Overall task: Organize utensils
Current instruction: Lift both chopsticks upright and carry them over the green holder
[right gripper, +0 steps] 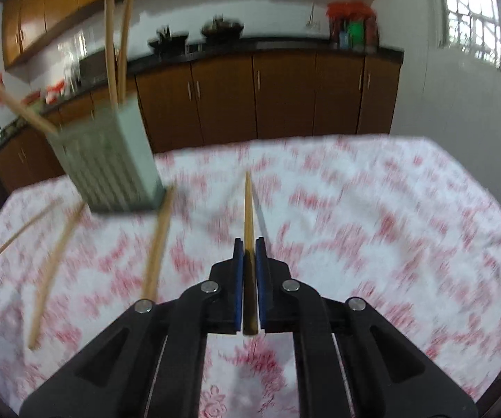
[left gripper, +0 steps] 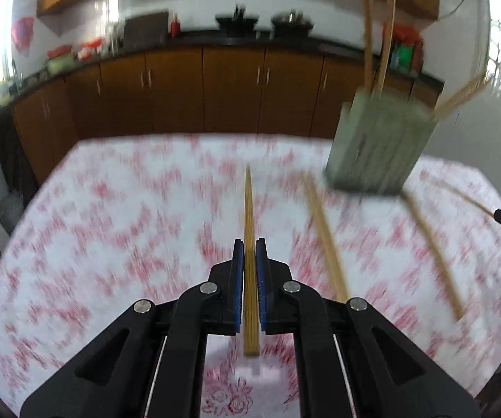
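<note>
Left gripper, black with blue pads: fingers drawn narrow and clamped on a long pale wooden chopstick. The stick points forward over the table; its butt end projects back past the pads.

Right gripper, same make: fingers narrow, clamped on a second tan wooden chopstick, also pointing forward, the part between the pads in shadow.

Grey-green slatted rectangular utensil holder, upright on the table toward the far edge, between the two grippers; it is the same holder in the right wrist view. Slats smeared by motion blur. Upright chopsticks in the holder rise out of the top, tips cut off by the frame edge; one more leans out sideways. Count uncertain.

Loose wooden chopsticks on the table, near the holder's base: at least two, blurred. A further stick at the right edge of the left wrist view meets the dark tip of the other gripper, mostly out of frame.

White cloth with red floral print covering the table; pattern streaked.

Brown wooden base cabinets under a dark countertop behind; items on the counter too blurred to identify.
</note>
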The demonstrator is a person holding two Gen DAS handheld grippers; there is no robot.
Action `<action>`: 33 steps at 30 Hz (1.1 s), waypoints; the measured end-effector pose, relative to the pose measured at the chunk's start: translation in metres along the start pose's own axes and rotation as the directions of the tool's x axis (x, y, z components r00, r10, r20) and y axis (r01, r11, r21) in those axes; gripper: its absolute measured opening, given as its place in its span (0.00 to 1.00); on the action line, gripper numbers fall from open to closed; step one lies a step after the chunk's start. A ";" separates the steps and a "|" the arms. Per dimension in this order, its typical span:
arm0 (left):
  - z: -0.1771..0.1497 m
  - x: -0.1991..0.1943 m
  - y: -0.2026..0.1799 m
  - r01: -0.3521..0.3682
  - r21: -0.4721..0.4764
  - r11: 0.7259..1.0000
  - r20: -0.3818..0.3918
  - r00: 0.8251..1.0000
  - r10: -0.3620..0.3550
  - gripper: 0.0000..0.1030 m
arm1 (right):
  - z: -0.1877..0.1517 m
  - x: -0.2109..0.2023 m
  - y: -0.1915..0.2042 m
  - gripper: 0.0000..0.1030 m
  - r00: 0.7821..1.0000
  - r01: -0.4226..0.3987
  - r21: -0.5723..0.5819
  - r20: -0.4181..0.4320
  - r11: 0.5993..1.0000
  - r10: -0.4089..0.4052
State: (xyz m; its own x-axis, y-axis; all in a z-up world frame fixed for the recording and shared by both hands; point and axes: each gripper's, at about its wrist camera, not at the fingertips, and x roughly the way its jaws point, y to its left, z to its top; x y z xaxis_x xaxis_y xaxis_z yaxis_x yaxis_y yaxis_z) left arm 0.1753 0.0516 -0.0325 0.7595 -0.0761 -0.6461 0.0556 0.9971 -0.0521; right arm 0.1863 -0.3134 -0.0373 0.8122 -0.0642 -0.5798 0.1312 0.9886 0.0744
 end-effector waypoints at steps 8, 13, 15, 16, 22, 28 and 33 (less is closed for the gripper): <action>0.053 -0.042 0.007 0.058 -0.039 0.998 0.143 0.988 -0.052 0.08 | 0.045 -0.041 0.000 0.08 0.988 -0.033 0.020 0.150 0.999 0.030; 0.074 -0.064 0.003 0.099 -0.013 0.995 0.193 0.977 -0.095 0.07 | 0.071 -0.072 0.008 0.08 0.968 -0.103 0.017 0.231 0.995 0.097; 0.082 -0.073 -0.001 0.124 -0.001 0.992 0.210 0.970 -0.121 0.08 | 0.082 -0.085 0.010 0.08 0.957 -0.145 0.013 0.258 0.989 0.137; 0.086 -0.079 -0.005 0.139 0.007 0.990 0.220 0.966 -0.137 0.07 | 0.086 -0.091 0.011 0.08 0.950 -0.167 0.011 0.269 0.986 0.158; 0.103 -0.107 -0.028 0.202 0.051 0.978 0.286 0.935 -0.208 0.07 | 0.112 -0.123 0.024 0.08 0.901 -0.303 -0.018 0.320 0.953 0.293; 0.126 -0.122 -0.052 0.222 0.067 0.973 0.400 0.887 -0.230 0.07 | 0.131 -0.136 0.039 0.08 0.871 -0.338 -0.053 0.361 0.940 0.333; 0.155 -0.120 -0.071 0.223 0.035 0.974 0.505 0.837 -0.210 0.07 | 0.145 -0.121 0.056 0.08 0.881 -0.312 -0.085 0.348 0.946 0.321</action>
State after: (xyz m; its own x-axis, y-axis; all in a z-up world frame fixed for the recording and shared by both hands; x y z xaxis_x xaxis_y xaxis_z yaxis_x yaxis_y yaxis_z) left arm 0.1802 -0.0096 0.1666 0.9516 -0.2712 -0.1449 0.2464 0.9545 -0.1681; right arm 0.1779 -0.2696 0.1545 0.9553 0.2136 -0.2046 -0.1773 0.9672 0.1820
